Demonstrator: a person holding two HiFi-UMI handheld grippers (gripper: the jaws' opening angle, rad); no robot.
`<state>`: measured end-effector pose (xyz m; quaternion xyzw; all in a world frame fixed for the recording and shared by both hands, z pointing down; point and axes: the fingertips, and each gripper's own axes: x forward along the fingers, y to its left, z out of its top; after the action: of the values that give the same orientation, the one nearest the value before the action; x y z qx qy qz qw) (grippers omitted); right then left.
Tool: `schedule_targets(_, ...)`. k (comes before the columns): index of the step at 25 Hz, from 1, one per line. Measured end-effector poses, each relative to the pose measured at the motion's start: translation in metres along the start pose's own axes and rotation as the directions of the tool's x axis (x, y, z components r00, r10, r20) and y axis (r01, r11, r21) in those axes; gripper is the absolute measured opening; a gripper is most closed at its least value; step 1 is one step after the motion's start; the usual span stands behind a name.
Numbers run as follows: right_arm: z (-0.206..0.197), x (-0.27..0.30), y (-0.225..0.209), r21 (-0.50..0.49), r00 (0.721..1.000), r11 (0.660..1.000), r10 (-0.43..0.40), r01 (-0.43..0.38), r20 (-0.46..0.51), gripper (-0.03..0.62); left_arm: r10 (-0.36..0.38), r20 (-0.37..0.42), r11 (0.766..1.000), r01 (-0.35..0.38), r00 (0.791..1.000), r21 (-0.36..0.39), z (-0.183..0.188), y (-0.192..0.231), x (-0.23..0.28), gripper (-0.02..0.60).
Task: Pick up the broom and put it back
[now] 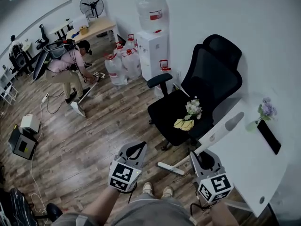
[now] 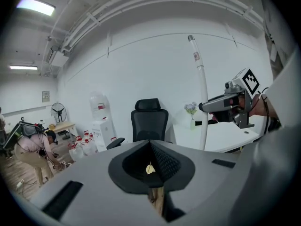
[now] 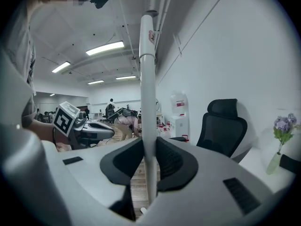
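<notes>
White plastic long-handled broom (image 1: 221, 128), one in hand, in the head view slanting up from a flat head near the base of one black mesh office chair (image 1: 207, 79) to the right gripper (image 1: 200, 158), pinched there by the handle. Two grippers counted; left gripper (image 1: 140, 146) just beside, apart from the handle, jaws pressed together on nothing. One small posy of pale flowers (image 1: 193, 108) on the chair seat; one white table (image 1: 244, 173) at the right bearing one vase of purple flowers (image 1: 265, 111); one white water dispenser (image 1: 153, 44) by the wall, at least four clear water jugs (image 1: 123, 62) beside it; one person (image 1: 68, 67) stooping far off on the wood-plank floor (image 1: 94, 140)

Left gripper view: own jaws closed tip to tip, empty; chair (image 2: 149, 121) dead ahead beyond them, dispenser (image 2: 99, 121) left of it, broom handle (image 2: 202, 79) upright at the right, clamped by the right gripper (image 2: 206, 106) in front of the table

Right gripper view: both pads tight on the handle (image 3: 147, 79), pole splitting the picture top to bottom and masking part of the room behind; left gripper (image 3: 110, 130) at the left, chair (image 3: 225, 124) and purple flowers (image 3: 282, 125) at the right
</notes>
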<state>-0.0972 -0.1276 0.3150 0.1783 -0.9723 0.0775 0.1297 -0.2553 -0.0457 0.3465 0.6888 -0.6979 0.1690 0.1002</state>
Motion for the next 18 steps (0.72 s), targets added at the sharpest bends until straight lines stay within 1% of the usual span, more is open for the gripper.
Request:
schedule_targets(5, -0.001, -0.019, -0.008, 0.004, 1.000, 1.000, -0.030, 0.030, 0.009, 0.104, -0.010, -0.008, 1.000, 0.010, 1.000, 0.007, -0.007, -0.012, -0.009, 0.015)
schedule_targets(10, 0.001, -0.034, -0.014, -0.005, 0.999, 0.999, -0.050, 0.050, 0.013, 0.104, -0.050, -0.008, 0.998, 0.050, 0.999, 0.029, -0.002, -0.023, -0.003, 0.015)
schedule_targets(14, 0.001, -0.042, -0.020, 0.004, 0.998, 0.998, -0.067, 0.067, 0.019, 0.104, -0.095, 0.012, 0.994, 0.094, 0.995, 0.053, 0.011, -0.038, 0.010, 0.015)
schedule_targets(18, -0.011, -0.051, -0.033, 0.031, 0.995, 0.995, -0.100, 0.100, -0.003, 0.104, -0.161, 0.026, 0.984, 0.158, 0.987, 0.082, 0.022, -0.062, 0.027, 0.015)
